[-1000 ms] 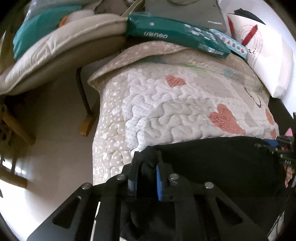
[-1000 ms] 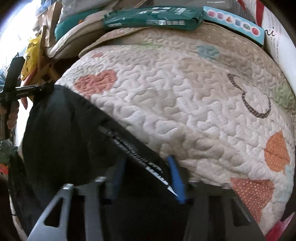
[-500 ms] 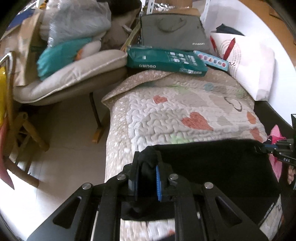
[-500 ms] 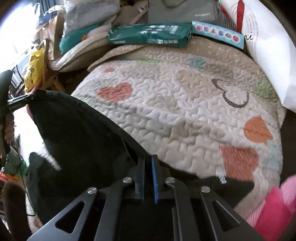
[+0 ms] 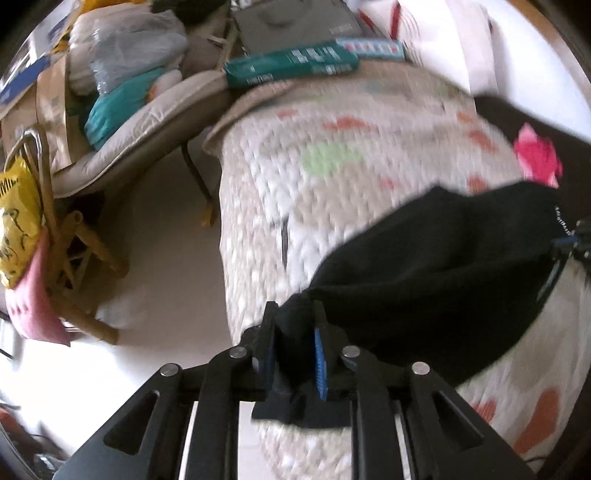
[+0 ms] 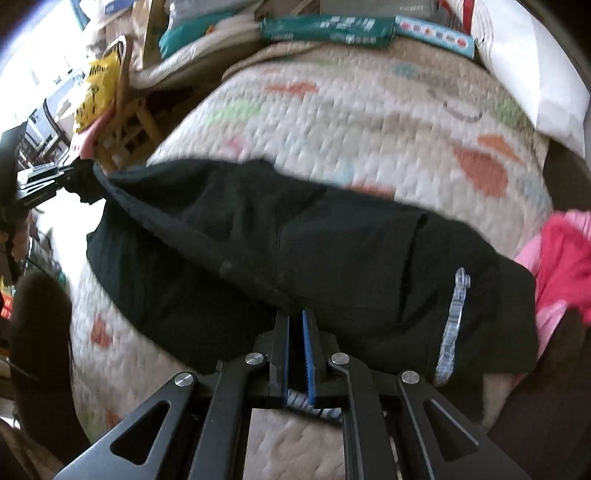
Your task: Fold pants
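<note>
Item: black pants (image 6: 295, 240), slung above the quilted bed (image 6: 351, 122) between two grips. Left gripper (image 5: 293, 332) pinched on one bunched corner; right gripper (image 6: 295, 343) clamped on the opposite edge (thin bite). Risk: the cloth slips free, spoiling the fold.

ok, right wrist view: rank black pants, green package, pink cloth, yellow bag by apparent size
1. black pants, largest by far, but nearest the camera.
2. pink cloth, cut off at the frame edge.
3. green package, farther away, so unsure against the pink cloth.
4. yellow bag, smallest.
</note>
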### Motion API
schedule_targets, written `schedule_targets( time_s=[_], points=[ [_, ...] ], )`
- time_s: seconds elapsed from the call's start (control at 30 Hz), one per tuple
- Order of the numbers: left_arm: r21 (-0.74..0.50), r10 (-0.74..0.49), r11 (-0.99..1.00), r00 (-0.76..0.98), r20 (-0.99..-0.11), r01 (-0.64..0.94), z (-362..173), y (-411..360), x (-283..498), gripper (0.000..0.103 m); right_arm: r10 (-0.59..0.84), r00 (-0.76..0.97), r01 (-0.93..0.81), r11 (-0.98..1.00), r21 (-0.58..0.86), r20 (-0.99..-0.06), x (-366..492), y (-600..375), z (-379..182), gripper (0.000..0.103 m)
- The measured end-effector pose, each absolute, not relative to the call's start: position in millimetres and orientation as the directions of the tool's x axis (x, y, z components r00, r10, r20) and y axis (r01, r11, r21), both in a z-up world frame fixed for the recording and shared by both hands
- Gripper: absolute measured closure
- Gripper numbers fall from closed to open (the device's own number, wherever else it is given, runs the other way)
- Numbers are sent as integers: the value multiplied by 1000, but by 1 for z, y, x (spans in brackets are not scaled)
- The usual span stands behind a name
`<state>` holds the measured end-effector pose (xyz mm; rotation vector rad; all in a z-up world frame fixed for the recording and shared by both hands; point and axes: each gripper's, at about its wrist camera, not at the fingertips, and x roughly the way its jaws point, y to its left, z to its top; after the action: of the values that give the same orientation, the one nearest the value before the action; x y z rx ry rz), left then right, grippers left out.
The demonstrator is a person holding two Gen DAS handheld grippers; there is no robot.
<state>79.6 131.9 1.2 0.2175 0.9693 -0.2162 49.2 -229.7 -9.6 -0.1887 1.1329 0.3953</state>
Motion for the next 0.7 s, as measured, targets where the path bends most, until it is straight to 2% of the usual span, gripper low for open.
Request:
schedule_targets(
  time_s=[0.07,0.1,0.2,0.23,0.3,0.33,0.37,0.4,0.43,0.53,0.7],
  points=[
    [109,-66,952,540,-839,286,1,133,69,81,196,339,-402,914,46,-920,37,-226,-23,96],
    [116,-61,950,537,-841,290,2,135,64,77,188,329,-404,914,42,-925,32,-225,-29,96],
    [166,-12,948,553,-833,271,8,145,51,58,181,300,-401,915,48,-937,23,-223,-42,94],
    [163,-12,951,559,-829,263,11,151,47,54,168,296,-391,919,41,-940,21,-224,-44,92],
    [130,-26,964,572,-820,230,19,165,41,54,166,291,-373,927,48,-942,20,-227,-44,81],
    [102,-38,973,582,-812,206,25,175,38,54,155,293,-360,932,42,-944,19,-229,-44,64],
    [73,-52,980,589,-806,186,30,184,37,54,143,296,-348,937,33,-944,18,-231,-43,40],
    [18,-79,988,601,-795,155,36,197,34,54,132,304,-341,940,21,-944,15,-231,-40,32],
    [-27,-97,992,612,-785,122,40,210,32,53,124,316,-341,940,10,-941,11,-231,-36,29],
    [-135,-74,990,634,-770,-48,44,252,32,53,119,334,-366,931,-12,-935,-4,-231,-24,29],
    [-181,-66,975,605,-794,-131,34,247,49,53,147,412,-363,932,-15,-899,-10,-230,7,29]
  ],
)
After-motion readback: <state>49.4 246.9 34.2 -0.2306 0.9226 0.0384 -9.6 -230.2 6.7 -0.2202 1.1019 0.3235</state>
